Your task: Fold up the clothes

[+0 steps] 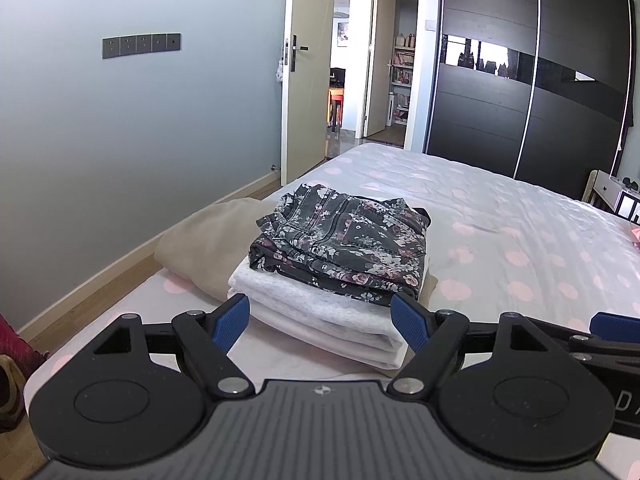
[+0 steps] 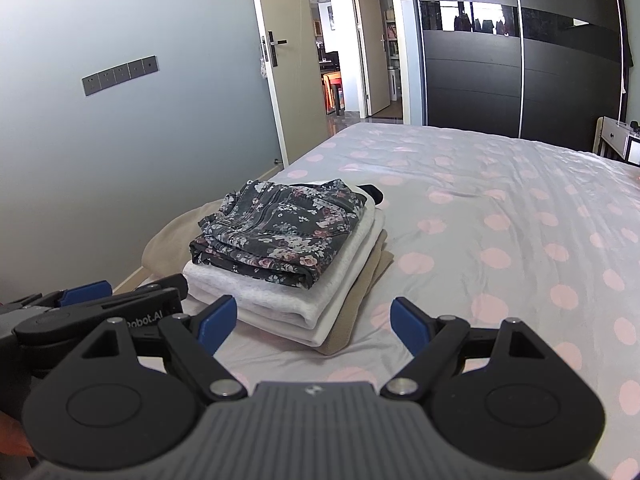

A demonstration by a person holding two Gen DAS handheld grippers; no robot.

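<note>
A stack of folded clothes lies on the bed near its left edge. On top is a dark floral garment (image 1: 344,236) (image 2: 276,228), under it white folded cloth (image 1: 320,312) (image 2: 288,300), and beige cloth (image 1: 200,244) (image 2: 360,300) at the bottom. My left gripper (image 1: 322,320) hangs open just in front of the stack, holding nothing. My right gripper (image 2: 312,322) is open too, level with the stack's near right corner and empty. The left gripper's blue pads (image 2: 84,292) show at the left of the right wrist view.
The bed (image 2: 500,240) has a white sheet with pink dots and stretches to the right and far side. A grey wall with a switch panel (image 1: 140,45) runs on the left. An open door (image 1: 308,72) and a dark wardrobe (image 1: 520,80) stand behind. A white desk (image 1: 616,196) is far right.
</note>
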